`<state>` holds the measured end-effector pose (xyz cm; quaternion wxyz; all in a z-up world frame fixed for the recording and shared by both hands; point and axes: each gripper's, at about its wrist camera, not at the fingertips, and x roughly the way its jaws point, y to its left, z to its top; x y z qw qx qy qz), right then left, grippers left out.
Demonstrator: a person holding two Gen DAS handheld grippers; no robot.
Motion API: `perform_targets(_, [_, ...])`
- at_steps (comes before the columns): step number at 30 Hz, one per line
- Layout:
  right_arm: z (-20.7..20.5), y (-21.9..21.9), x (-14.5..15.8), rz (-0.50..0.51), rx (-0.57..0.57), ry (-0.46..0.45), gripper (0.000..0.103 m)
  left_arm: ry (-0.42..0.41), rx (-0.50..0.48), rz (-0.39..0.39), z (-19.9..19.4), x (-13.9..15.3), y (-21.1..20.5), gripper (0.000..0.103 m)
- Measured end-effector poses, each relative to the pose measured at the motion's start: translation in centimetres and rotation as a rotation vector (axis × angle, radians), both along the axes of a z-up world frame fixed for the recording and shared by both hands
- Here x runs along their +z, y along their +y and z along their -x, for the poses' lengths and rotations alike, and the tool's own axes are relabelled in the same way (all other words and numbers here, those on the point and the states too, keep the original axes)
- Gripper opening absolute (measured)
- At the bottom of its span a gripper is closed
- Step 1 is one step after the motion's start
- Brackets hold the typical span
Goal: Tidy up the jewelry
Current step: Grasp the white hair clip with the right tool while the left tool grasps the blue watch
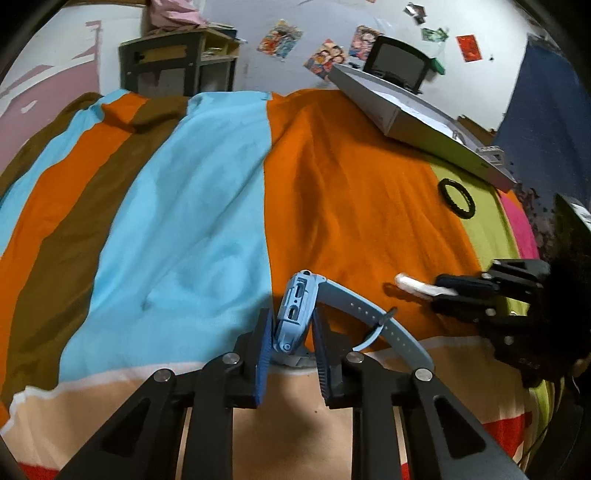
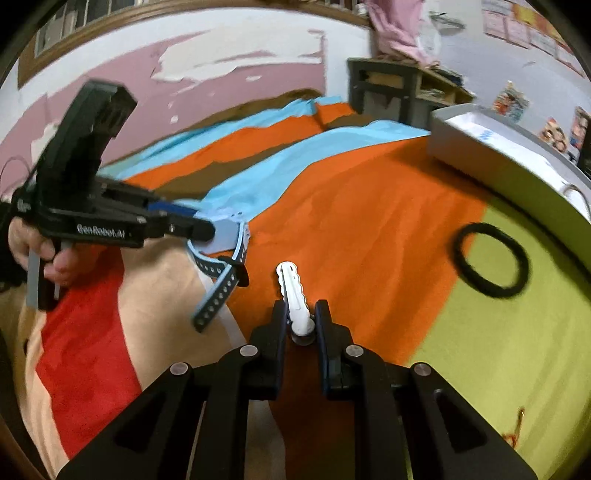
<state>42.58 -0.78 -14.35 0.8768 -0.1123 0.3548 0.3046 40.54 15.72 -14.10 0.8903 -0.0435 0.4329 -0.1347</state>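
"genrobot.ai", seemingly, on left tool (image 2: 207, 230) clamping blue watch (image 1: 295, 314); right tool (image 2: 300, 314) pinching white clip (image 2: 293, 295)

Striped blanket, shelf, posters and a small screen

Under us spreads a blanket (image 1: 192, 192) in blue, orange, brown, green and red stripes. Far ahead we see a dark shelf unit (image 1: 177, 62) against the wall, with pink cloth (image 1: 173, 14) piled on top. Cartoon posters (image 1: 279, 38) are stuck on the white wall ahead and to the right, above a small dark screen (image 1: 399, 62). The pink wall (image 2: 122, 92) shows peeling paint.
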Motion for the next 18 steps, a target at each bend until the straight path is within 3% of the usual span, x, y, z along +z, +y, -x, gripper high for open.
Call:
perform_targets(5, [1.1, -2.8, 2.6, -0.065, -0.067, -0.069, 0.013, -0.01, 0.03, 0.002, 0.5, 1.9, -0.8, 0.017])
perform_targets(11, [1.6, -7.3, 6.6, -0.115, -0.158, -0.171, 0.013, -0.092, 0.029, 0.012, 0.4, 6.2, -3.6, 0.017])
perform_targets(18, [-0.5, -14.1, 10.4, -0.154, -0.383, -0.278, 0.013, -0.211, 0.097, 0.084, -2.6, 11.1, -8.2, 0.017])
